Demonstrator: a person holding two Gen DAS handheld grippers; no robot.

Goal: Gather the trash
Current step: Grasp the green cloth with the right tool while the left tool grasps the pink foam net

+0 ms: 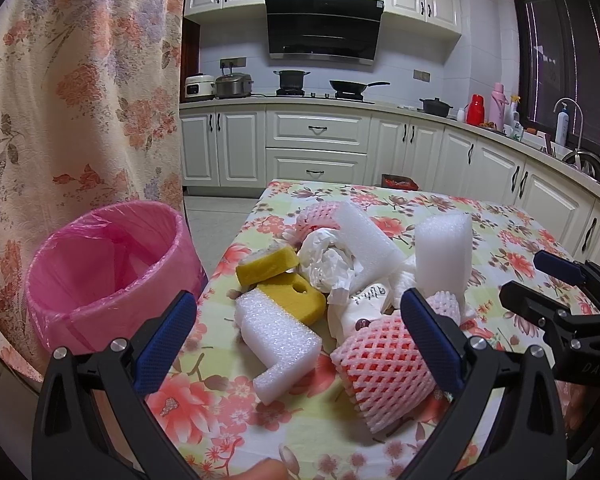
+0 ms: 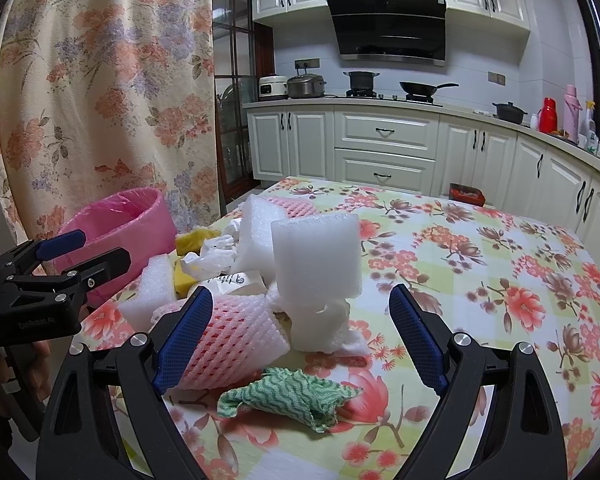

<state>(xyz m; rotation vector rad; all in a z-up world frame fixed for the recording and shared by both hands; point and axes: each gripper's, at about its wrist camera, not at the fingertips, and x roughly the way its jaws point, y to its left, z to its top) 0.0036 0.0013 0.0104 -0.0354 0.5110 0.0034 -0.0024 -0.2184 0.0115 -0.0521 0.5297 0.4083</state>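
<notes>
Right wrist view: right gripper (image 2: 300,336) spread wide, empty, above green cloth (image 2: 290,398). Left gripper (image 1: 296,336) likewise agape over L-shaped foam (image 1: 278,340). Probably featherlight, squashy; best pinched mid-body.

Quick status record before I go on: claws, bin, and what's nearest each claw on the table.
left claw: open, empty
right claw: open, empty
bin: pink-lined round trash bin, left of the table, beside the floral curtain
near left: L-shaped white foam piece, pink foam fruit net
near right: green-and-white wavy cloth, white foam block
surface: floral tablecloth
</notes>
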